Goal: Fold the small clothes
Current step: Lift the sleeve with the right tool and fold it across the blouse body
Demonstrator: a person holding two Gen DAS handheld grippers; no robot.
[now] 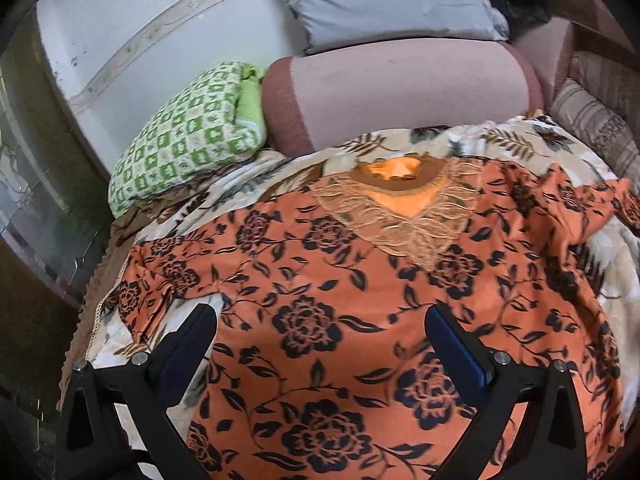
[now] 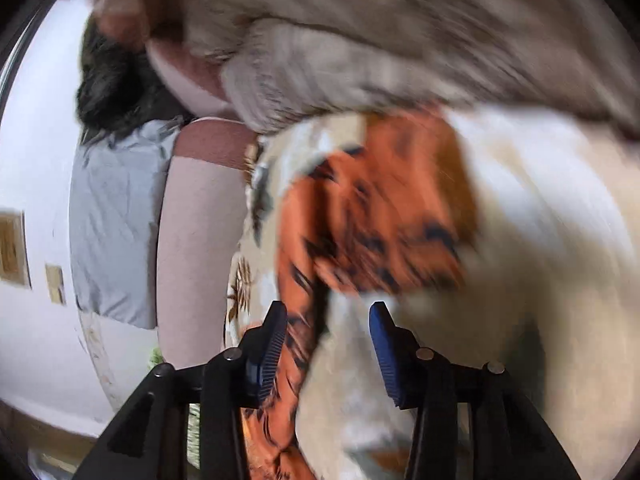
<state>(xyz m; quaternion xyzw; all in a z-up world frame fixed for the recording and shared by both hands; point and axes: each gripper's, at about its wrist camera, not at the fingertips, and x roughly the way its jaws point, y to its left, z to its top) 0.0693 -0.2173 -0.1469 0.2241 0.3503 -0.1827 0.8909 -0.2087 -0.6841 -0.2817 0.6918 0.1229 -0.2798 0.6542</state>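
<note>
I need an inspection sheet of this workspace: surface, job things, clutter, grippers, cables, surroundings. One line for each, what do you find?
Surface: leaf-print blanket over a sofa seat.
Job's things: orange floral top spread flat, lace neckline at the far end, not yet folded.
Clutter: green checked bundle at far left; grey pillow on the pink bolster.
Grippers: left gripper open above the top; right gripper open, a strip of orange cloth between its fingers; that view is blurred.
Cables: nothing seen.
Surroundings: white wall behind.
</note>
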